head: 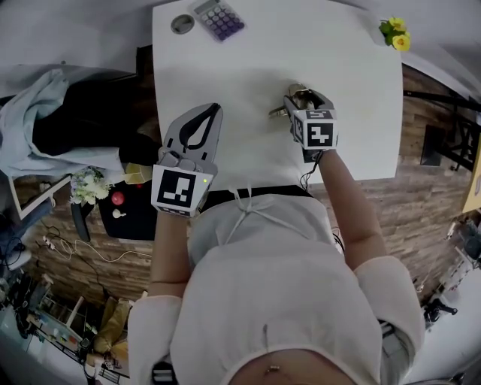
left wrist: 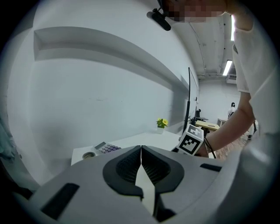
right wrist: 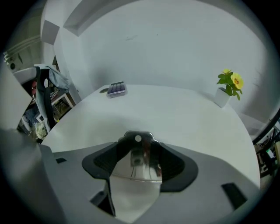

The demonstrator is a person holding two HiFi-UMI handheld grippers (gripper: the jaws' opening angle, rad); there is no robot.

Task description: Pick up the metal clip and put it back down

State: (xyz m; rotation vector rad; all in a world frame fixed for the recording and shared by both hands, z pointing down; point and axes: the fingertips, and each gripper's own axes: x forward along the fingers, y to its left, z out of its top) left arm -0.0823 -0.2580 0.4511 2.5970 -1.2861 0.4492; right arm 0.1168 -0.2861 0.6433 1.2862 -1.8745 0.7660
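The shiny metal clip (right wrist: pixel 136 140) sits upright between the jaws of my right gripper (right wrist: pixel 139 148), which is shut on it; its handle with a small hole sticks out past the pads. In the head view the right gripper (head: pixel 294 101) is over the white table (head: pixel 248 68) right of the middle, with the clip (head: pixel 288 106) at its tip. Whether the clip touches the table I cannot tell. My left gripper (head: pixel 212 113) hovers at the table's near left, shut with nothing in it. The left gripper view shows the pads of that gripper (left wrist: pixel 141 151) pressed together.
A purple-keyed calculator (head: pixel 218 16) and a small round object (head: pixel 182 24) lie at the table's far left. A potted yellow flower (head: pixel 396 31) stands at the far right corner. A chair draped with cloth (head: pixel 45 113) stands left of the table.
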